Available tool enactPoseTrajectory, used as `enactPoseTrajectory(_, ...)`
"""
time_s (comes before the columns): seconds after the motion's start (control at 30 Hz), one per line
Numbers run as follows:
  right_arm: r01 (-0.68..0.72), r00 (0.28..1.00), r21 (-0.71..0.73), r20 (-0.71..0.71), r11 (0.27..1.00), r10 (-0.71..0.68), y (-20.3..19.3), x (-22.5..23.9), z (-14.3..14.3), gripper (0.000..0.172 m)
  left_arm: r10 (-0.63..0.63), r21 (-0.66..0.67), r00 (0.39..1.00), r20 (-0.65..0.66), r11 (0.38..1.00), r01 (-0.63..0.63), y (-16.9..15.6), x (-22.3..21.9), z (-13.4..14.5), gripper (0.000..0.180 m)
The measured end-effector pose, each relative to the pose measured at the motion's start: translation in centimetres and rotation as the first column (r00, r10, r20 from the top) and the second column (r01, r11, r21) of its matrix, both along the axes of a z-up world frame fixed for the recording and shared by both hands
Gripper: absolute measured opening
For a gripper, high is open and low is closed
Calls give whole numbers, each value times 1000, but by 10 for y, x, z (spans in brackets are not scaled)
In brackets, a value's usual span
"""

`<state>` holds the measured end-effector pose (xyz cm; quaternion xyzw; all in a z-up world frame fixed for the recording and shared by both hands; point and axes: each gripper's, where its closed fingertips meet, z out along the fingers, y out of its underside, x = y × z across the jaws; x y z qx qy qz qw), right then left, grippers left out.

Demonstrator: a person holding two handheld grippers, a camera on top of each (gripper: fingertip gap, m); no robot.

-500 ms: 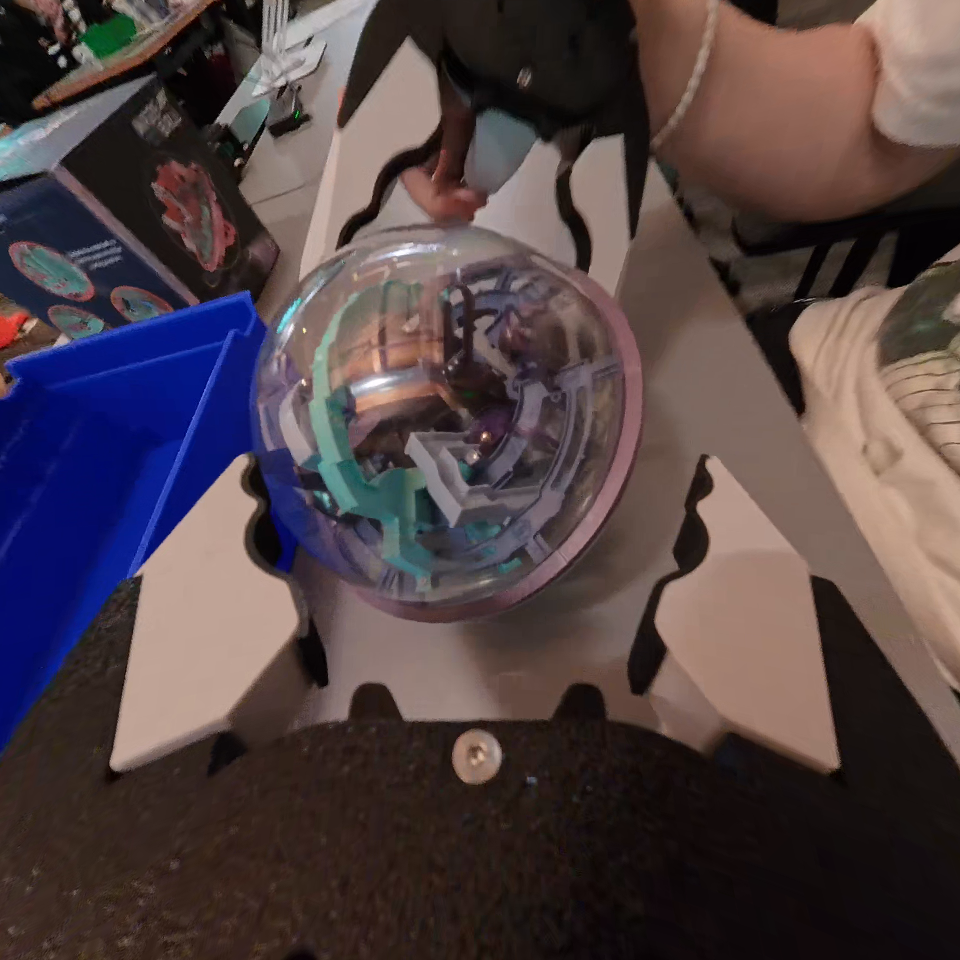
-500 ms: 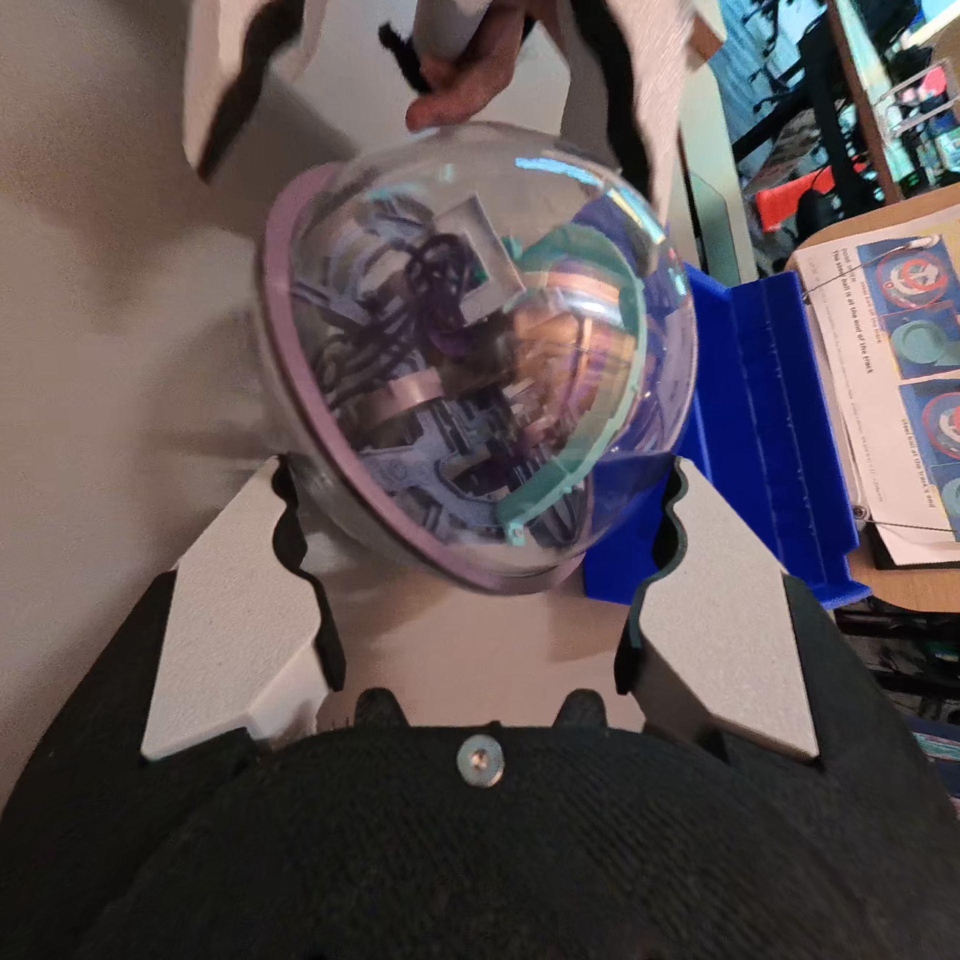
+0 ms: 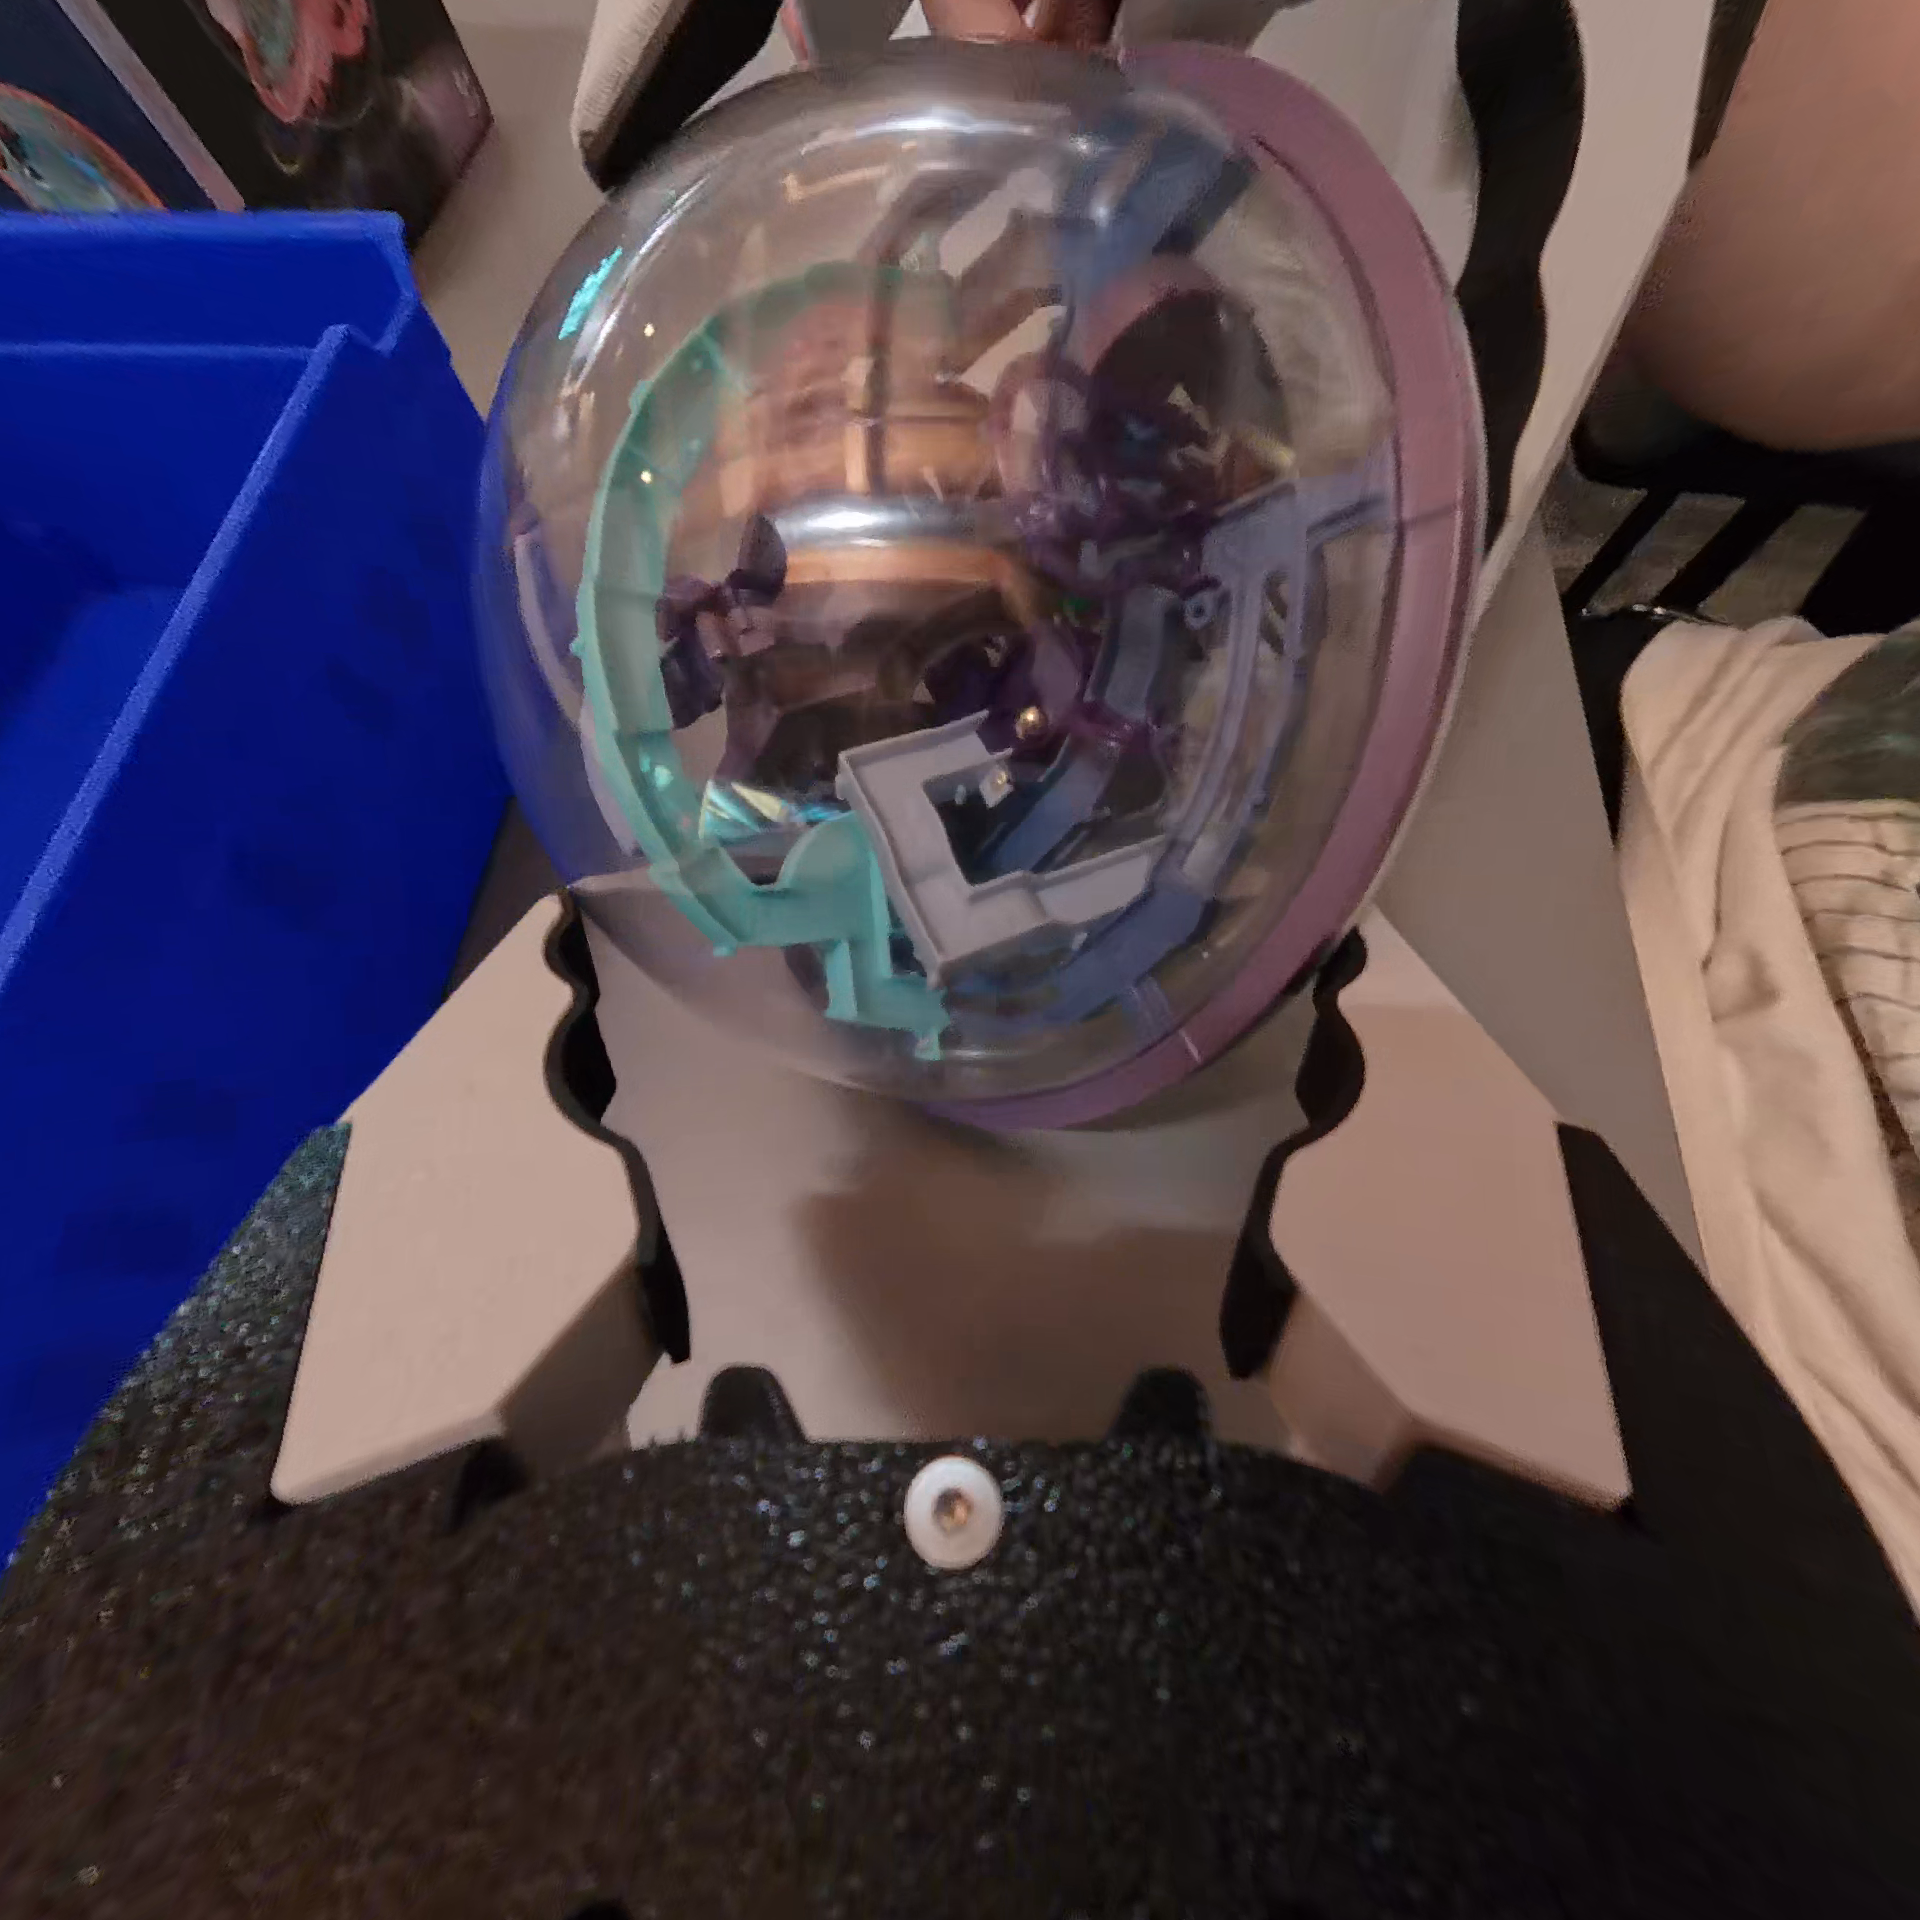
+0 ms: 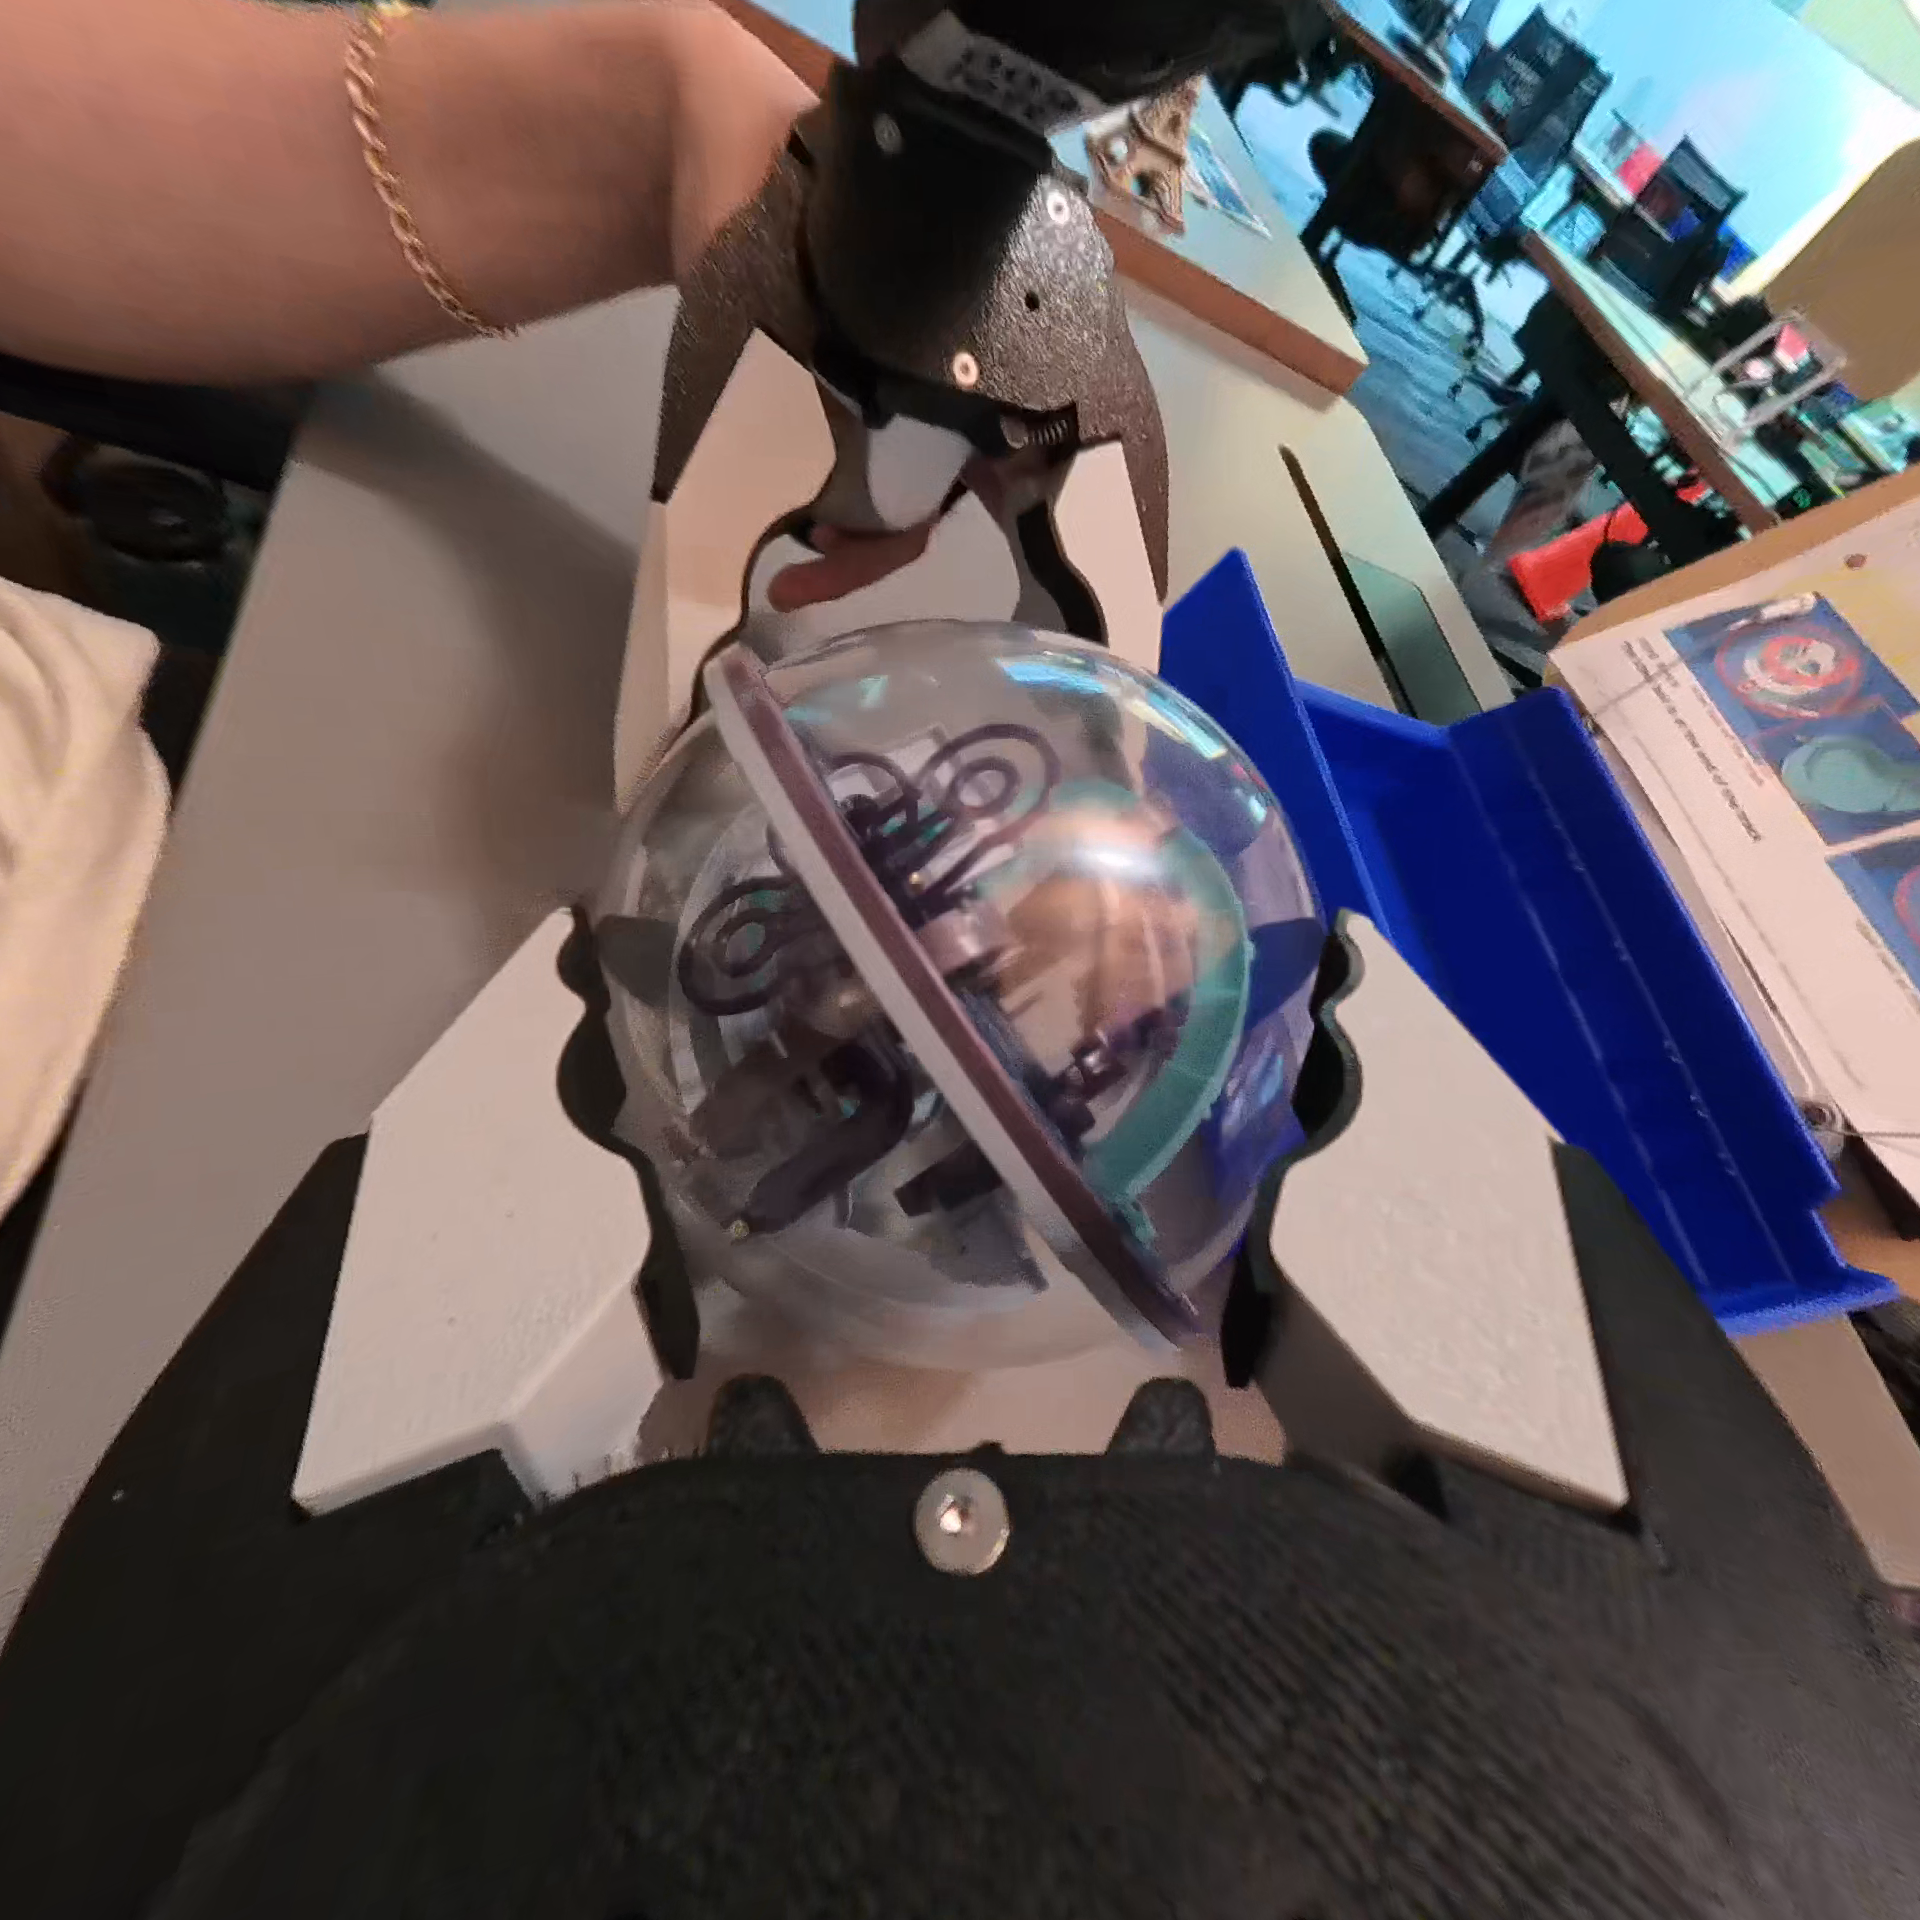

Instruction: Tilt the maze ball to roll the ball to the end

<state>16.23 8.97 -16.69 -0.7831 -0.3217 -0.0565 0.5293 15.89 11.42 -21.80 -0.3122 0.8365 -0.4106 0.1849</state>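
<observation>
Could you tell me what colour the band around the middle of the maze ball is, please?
The band on the maze ball is light purple, clearest in the left wrist view.

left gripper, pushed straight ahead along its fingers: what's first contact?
The maze ball: the left gripper already has its fingertips beside the clear shell's lower sides. Past the ball, probably the right gripper and the holder's fingers; depth is unclear.

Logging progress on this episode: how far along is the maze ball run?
Done: the clear plastic maze ball with the purple seam band is up between both tools, right tool and left tool, seam tilted.
In hand: the small metal ball sits on the track beside the grey square channel, mid-maze.
Left: more tilting; I cannot tell where the track's end is.
</observation>
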Motion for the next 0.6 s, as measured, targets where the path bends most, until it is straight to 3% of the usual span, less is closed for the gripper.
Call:
enactPoseTrajectory(0.1, -43, 999, 18, 17, 999, 42, -1, -4, 0, 133, -14, -13, 999, -39, 1000, 13, -3, -4, -4, 136)
enactPoseTrajectory(0.2, -157, 987, 11, 36, 988, 156, -14, -18, 1, 133, -129, 27, 990, -62, 991, 130, -7, -25, -9, 131)
enactPoseTrajectory(0.3, -185, 981, 7, 55, 983, 184, -18, -22, 0, 133, -100, 47, 990, 100, 994, 96, 5, -14, 14, 134)
enactPoseTrajectory(0.4, -187, 982, 21, 36, 982, 187, -14, -25, 2, 133, -169, 86, 935, 313, 985, 149, -2, -11, 38, 144)
enactPoseTrajectory(0.5, -171, 985, 29, 29, 985, 170, -9, -24, 2, 133, -245, 125, 931, 269, 968, 219, -22, -14, 24, 144)
enactPoseTrajectory(0.53, -150, 988, 30, 36, 988, 148, -8, -20, 3, 132, -239, 126, 932, 271, 969, 211, -26, -10, 21, 151)
enactPoseTrajectory(0.6, -101, 994, 50, 35, 994, 100, -7, -11, 8, 130, -168, 123, 945, 280, 983, 139, -22, 5, 19, 144)
